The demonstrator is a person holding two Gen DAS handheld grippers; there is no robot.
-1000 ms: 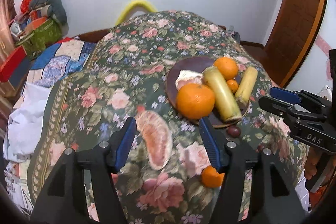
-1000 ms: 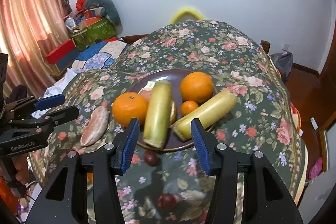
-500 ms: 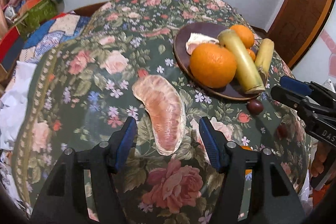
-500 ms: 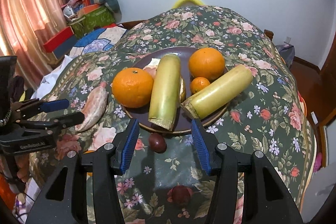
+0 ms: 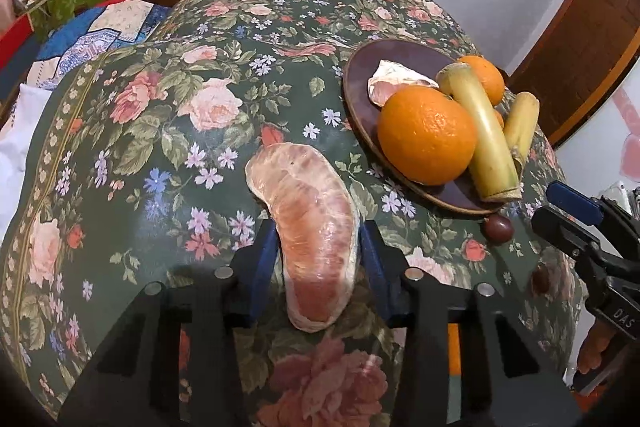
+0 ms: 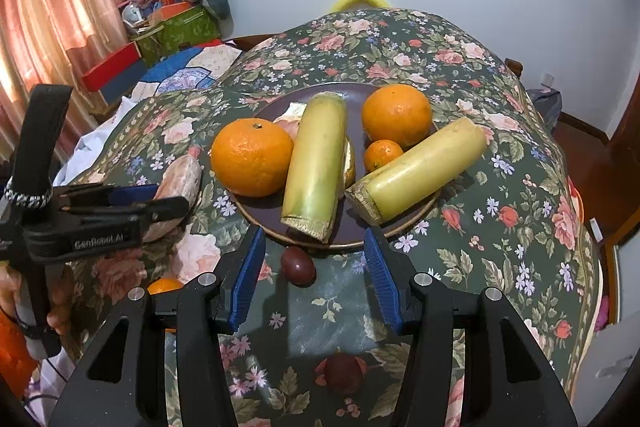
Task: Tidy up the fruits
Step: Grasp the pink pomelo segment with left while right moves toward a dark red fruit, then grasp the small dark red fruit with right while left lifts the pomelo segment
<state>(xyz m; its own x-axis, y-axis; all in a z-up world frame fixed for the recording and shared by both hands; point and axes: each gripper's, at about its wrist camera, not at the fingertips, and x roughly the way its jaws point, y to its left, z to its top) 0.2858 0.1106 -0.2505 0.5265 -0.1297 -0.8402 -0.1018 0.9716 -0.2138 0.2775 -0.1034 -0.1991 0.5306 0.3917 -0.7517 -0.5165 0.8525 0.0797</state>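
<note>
Floral cloth (image 6: 460,75) covers the tabletop; left claw (image 5: 318,255) brackets a pomelo segment (image 5: 312,227), grip uncertain; right claw (image 6: 314,279) gapes around a dark fruit (image 6: 298,265).

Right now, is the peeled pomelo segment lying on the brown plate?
No, the pomelo segment lies on the floral tablecloth, between the fingers of the left gripper, apart from the brown plate.
</note>
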